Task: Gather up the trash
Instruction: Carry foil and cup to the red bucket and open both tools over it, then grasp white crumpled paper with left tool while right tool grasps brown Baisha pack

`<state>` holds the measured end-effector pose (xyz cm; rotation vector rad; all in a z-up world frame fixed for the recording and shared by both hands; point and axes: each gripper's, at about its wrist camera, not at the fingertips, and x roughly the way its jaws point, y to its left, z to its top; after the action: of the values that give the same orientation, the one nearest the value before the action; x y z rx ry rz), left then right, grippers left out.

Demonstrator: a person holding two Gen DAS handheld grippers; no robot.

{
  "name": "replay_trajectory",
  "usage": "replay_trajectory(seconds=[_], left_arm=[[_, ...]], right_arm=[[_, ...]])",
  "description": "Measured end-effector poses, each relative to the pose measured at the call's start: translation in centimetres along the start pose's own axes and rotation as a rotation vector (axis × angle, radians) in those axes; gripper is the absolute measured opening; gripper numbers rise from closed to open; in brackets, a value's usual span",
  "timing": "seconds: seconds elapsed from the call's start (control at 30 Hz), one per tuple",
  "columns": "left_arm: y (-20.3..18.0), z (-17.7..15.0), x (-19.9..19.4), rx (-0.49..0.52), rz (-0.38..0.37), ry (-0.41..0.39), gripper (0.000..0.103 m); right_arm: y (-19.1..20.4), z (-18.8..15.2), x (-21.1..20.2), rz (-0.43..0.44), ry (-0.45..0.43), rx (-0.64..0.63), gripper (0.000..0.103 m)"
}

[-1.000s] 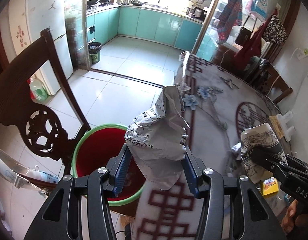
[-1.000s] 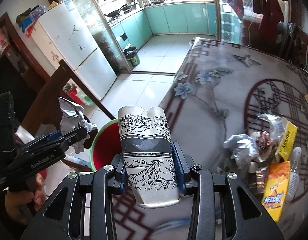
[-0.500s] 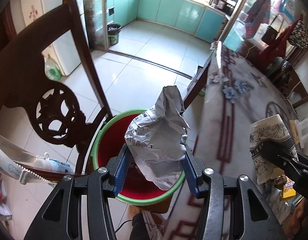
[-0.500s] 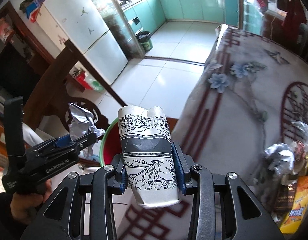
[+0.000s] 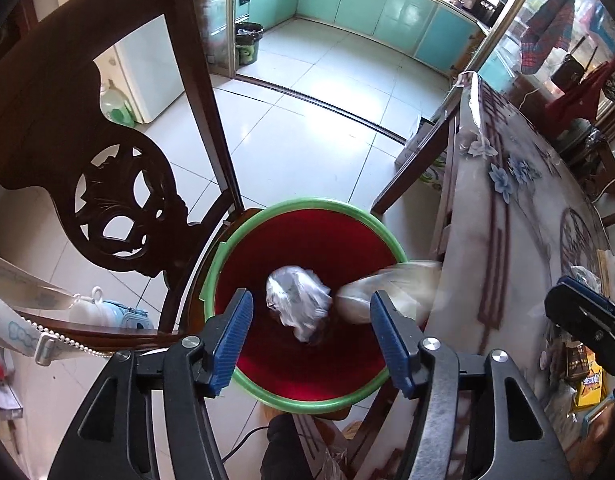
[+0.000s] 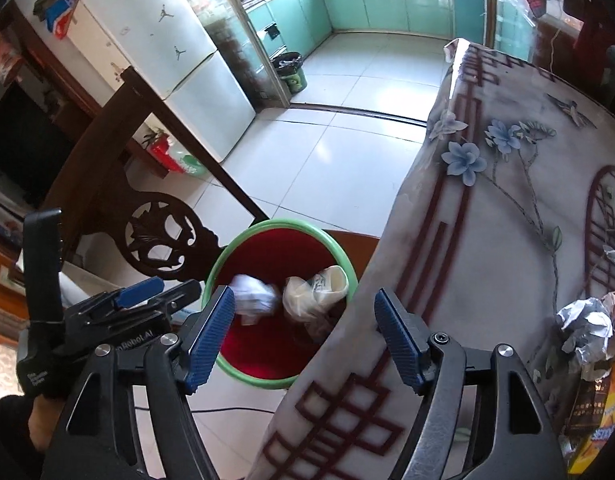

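A red bin with a green rim (image 5: 303,206) (image 6: 215,268) stands on the floor beside the table. A crumpled printed paper (image 5: 297,300) (image 6: 253,298) and a flower-print paper cup (image 5: 387,288) (image 6: 315,290), blurred in the left wrist view, are dropping inside it. My left gripper (image 5: 311,338) hangs over the bin, its jaws opening, with nothing pressed between the blue pads (image 5: 233,336). My right gripper (image 6: 301,336) is above the bin's edge and the table's corner, jaws opening and empty. The left gripper (image 6: 139,300) also shows in the right wrist view.
A carved dark wooden chair (image 5: 119,192) stands close to the bin on the left. The table with a flower-print cloth (image 6: 487,216) is on the right, with crumpled foil (image 6: 585,328) and snack packets (image 6: 603,408) near its edge. White tiled floor stretches toward the kitchen.
Both grippers have let go: the crumpled paper and the cup left the jaws and are now inside the red bin. Both hands moved lower over the bin.
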<state>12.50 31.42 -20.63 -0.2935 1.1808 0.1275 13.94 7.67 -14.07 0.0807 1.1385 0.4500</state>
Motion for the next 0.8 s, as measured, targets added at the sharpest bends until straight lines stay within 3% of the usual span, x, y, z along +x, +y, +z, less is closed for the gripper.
replay_trajectory(seconds=[0.37, 0.7, 0.8], left_arm=[[-2.6, 0.5, -1.0, 0.065, -0.071, -0.016, 0.060], [-8.9, -0.8, -1.8, 0.171, -0.145, -0.015, 0.060], [-11.6, -1.7, -2.3, 0.197, -0.165, -0.018, 0.060]], right_arm=[[-3.5, -1.9, -3.2, -0.096, -0.042, 0.096, 0.076], [-12.6, -7.0, -10.1, -0.303, -0.086, 0.268, 0.076], [-16.5, -8.1, -10.9, -0.374, -0.048, 0.326, 0.081]])
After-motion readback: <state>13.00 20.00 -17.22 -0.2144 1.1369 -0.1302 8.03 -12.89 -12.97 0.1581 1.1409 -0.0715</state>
